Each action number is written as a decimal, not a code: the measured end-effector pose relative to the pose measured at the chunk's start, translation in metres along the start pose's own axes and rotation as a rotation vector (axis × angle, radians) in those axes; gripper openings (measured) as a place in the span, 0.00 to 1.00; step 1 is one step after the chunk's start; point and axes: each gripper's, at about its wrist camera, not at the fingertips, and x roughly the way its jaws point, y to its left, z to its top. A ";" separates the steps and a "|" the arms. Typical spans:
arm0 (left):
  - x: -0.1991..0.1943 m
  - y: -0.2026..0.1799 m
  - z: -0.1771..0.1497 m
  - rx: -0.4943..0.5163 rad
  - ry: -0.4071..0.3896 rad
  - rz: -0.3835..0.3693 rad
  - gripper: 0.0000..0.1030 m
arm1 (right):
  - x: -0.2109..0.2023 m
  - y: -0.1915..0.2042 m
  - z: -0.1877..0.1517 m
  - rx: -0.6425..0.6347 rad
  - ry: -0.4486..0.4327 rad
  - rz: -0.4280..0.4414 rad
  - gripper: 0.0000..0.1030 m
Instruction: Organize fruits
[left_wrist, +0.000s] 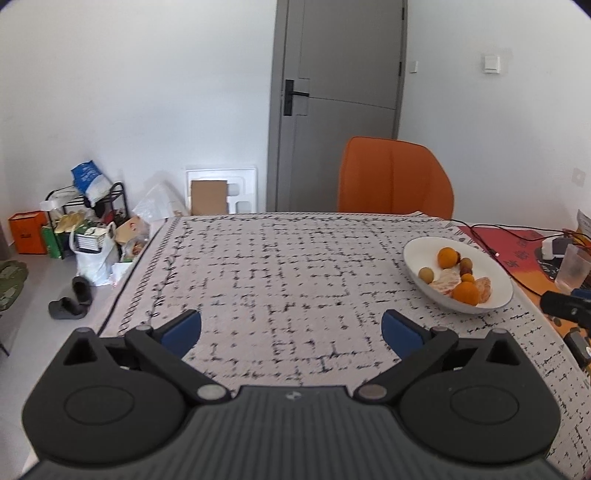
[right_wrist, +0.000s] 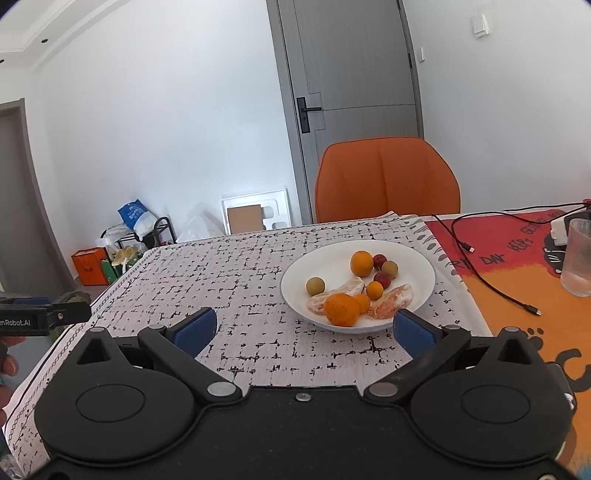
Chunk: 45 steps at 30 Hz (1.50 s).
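- Presently, white plate (right_wrist: 413, 258) held the fruits (right_wrist: 341, 309) on the counter (right_wrist: 258, 280), ahead of the right claw (right_wrist: 304, 328).
- Both claws gaped wide, empty; left claw (left_wrist: 291, 332) faced bare cloth.
- Nearby: orange chair (right_wrist: 388, 181), black cable (right_wrist: 491, 288), plastic cup (right_wrist: 578, 258).

Table (right_wrist: 258, 354) under checked cloth (right_wrist: 236, 280), white plate (right_wrist: 424, 266) of fruit, black cable (right_wrist: 491, 288), plastic cup (right_wrist: 578, 258)
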 end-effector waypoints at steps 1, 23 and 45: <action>-0.002 0.002 -0.001 -0.001 0.003 0.007 1.00 | -0.002 0.001 0.000 -0.002 0.000 -0.001 1.00; -0.024 0.006 -0.014 0.004 0.000 0.011 1.00 | -0.019 0.009 -0.011 -0.008 0.009 0.031 1.00; -0.027 0.007 -0.015 0.003 -0.004 0.009 1.00 | -0.017 0.014 -0.011 -0.018 0.009 0.039 1.00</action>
